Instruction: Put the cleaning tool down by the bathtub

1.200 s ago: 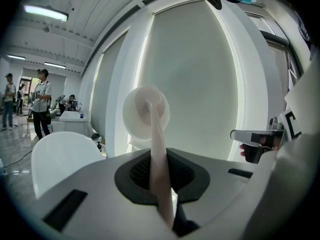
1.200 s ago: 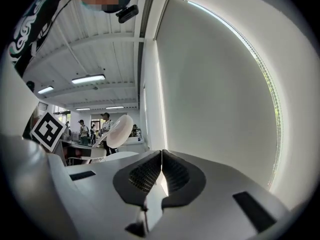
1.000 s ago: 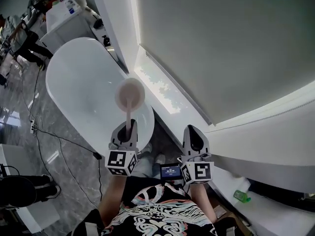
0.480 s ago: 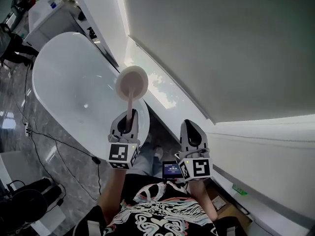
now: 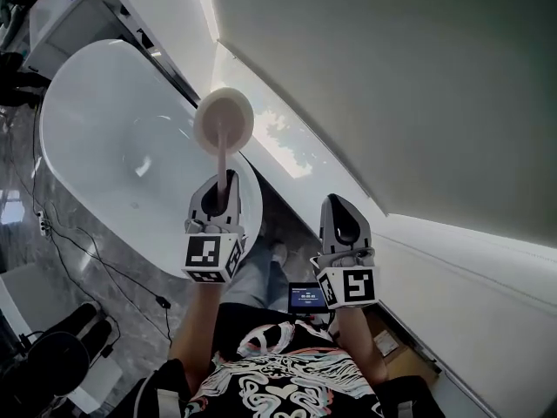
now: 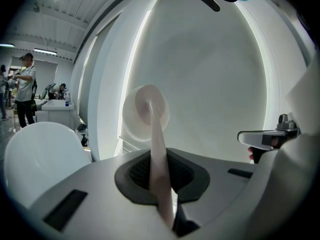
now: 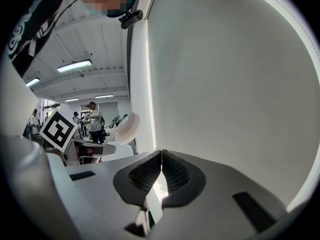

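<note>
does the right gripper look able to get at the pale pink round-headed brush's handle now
Probably yes. The right gripper is shut and empty, beside the left gripper, which is shut on the pale pink round-headed brush; nothing lies between them, though the right jaws must open first.

We lose the handle end of the cleaning tool (image 6: 159,159) between the clamped jaws of the left gripper (image 5: 221,185). Lower centre in the head view, the small screen (image 5: 302,299) is too tiny to read, its right edge tucked behind the right gripper (image 5: 339,204). At the far left of the left gripper view, the people (image 6: 24,91) are too small to make out.
</note>
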Motion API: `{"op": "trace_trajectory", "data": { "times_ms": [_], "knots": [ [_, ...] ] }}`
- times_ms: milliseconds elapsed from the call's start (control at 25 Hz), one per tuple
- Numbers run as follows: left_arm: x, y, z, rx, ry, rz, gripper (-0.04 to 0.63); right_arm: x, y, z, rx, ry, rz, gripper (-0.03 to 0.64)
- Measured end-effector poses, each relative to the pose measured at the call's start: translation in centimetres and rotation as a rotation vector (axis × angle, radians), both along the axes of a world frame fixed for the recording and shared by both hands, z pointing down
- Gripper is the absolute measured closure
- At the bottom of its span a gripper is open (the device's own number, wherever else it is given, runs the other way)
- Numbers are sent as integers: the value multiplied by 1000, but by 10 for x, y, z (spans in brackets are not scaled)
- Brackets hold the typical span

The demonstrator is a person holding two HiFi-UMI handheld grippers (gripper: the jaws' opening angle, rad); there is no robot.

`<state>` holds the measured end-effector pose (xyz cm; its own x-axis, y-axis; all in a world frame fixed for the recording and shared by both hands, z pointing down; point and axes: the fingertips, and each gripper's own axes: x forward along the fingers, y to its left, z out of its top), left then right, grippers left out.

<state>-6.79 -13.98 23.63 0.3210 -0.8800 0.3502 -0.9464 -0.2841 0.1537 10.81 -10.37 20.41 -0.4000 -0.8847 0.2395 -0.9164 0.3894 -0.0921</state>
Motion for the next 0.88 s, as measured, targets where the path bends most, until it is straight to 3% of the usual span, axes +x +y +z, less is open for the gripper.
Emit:
{"op": "trace_trajectory", "data": {
  "times_ms": [480,640,880],
  "knots": [
    [5,-41,84,-91,43,-37,566,-7,-29,57,-35,37,-9,591],
    [20,-33,124,-90,46,-48,566,5,-19,97,-23,28,-12,591],
    [26,-54,165,-130,64,-47,566,4,-45,153,-86,37,-5,591]
  ]
}}
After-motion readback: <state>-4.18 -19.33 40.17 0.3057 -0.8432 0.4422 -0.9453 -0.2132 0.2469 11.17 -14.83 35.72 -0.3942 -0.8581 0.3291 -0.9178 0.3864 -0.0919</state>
